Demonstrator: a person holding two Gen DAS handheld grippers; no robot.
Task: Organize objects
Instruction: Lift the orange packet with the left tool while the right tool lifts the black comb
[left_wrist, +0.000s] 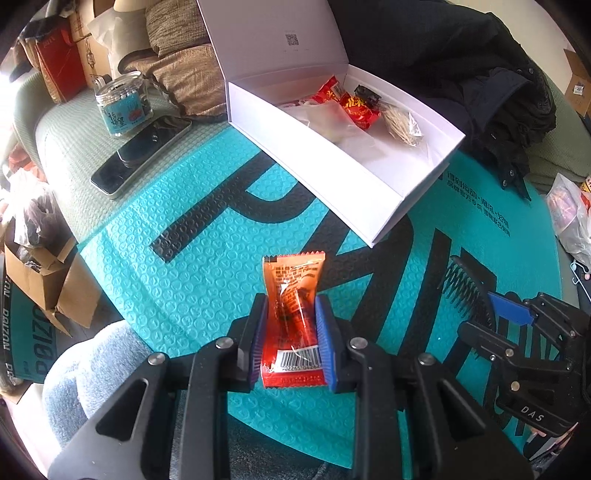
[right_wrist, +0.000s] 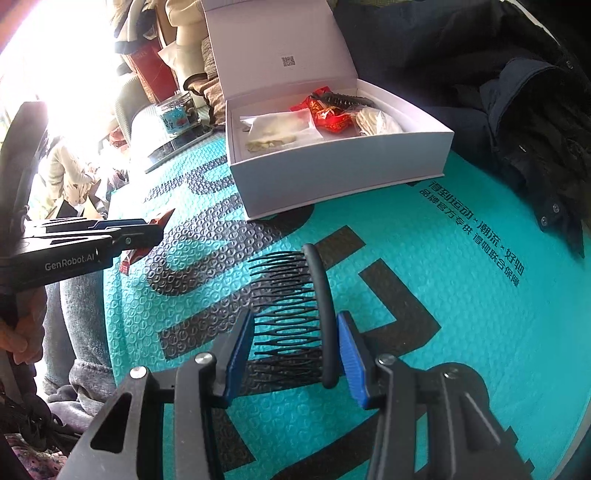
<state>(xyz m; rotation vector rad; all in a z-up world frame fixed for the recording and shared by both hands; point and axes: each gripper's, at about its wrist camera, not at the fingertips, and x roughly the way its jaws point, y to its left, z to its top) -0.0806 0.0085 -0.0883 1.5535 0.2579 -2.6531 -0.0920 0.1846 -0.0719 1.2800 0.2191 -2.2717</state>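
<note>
Left tool (left_wrist: 290, 332) clamped on orange snack packet (left_wrist: 293, 295), above teal mat (left_wrist: 192, 280). Right tool (right_wrist: 295, 354) clamped on black hair comb (right_wrist: 295, 317). White box (left_wrist: 406, 199) open behind.

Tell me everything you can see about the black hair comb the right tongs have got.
The black hair comb is a side comb with a thick, smooth, curved spine and a row of thin wavy teeth pointing left in the right wrist view. It looks like matte plastic and seems intact. It sits between the blue pads of the right tongs, spine against the right pad, tooth tips toward the left one, over the teal bubble mailer. Whether it has lifted clear of the mailer is unclear.
</note>
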